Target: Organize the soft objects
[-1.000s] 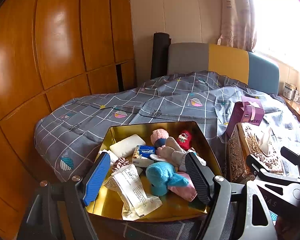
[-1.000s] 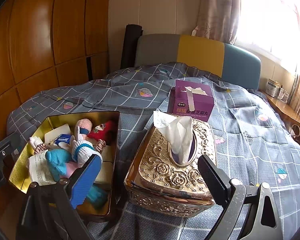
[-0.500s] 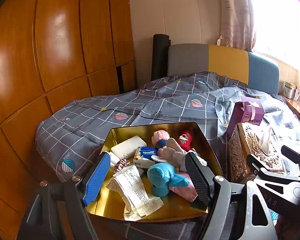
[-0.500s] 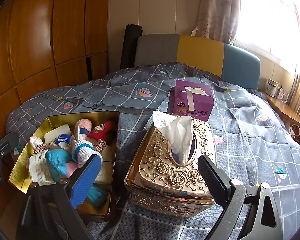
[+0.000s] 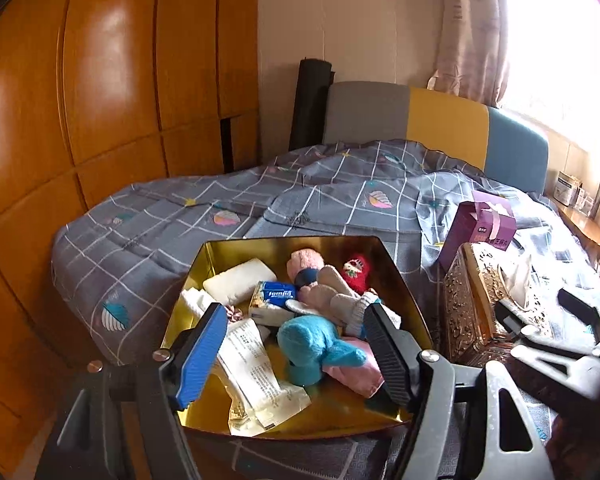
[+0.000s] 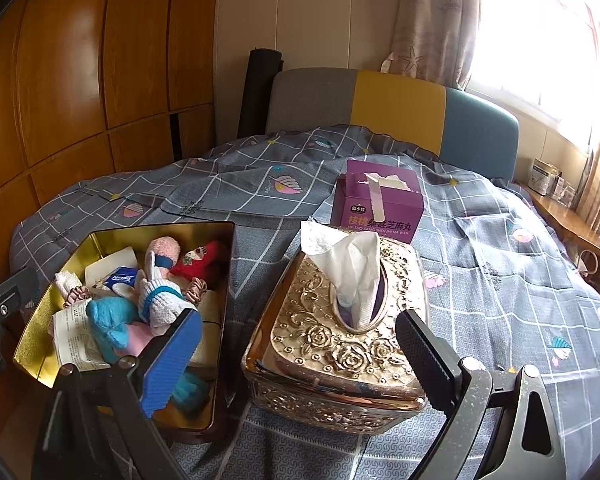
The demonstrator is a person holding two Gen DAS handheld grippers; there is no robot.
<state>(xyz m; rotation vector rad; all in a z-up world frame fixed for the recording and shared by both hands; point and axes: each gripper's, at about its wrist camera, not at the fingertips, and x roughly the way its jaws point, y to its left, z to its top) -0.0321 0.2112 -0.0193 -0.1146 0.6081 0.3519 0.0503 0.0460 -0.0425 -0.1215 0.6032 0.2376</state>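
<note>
A gold tin (image 5: 260, 248) (image 6: 32, 336) on the bed holds several soft things: a turquoise plush (image 5: 312, 344) (image 6: 108, 320), a pink cloth (image 5: 356, 368), a white and blue sock doll (image 5: 336, 292) (image 6: 158, 296), a red knitted toy (image 5: 356, 272) (image 6: 202, 258), a white pad (image 5: 240, 282), a blue tissue pack (image 5: 274, 296) and a printed packet (image 5: 256, 376). My left gripper (image 5: 296, 354) is open and empty, just above the tin's near edge. My right gripper (image 6: 300, 356) is open and empty in front of the ornate gold tissue box (image 6: 340, 340) (image 5: 472, 296).
A purple carton (image 6: 380, 208) (image 5: 476, 228) stands behind the tissue box on the grey checked bedspread (image 6: 500, 280). Wooden wardrobe panels (image 5: 80, 100) run along the left. The headboard (image 6: 380, 100) and a window lie beyond. A wooden ledge (image 6: 568, 224) borders the bed's right side.
The left gripper has drawn slightly back and up from the tin. The right gripper has barely moved. Nothing was grasped.
</note>
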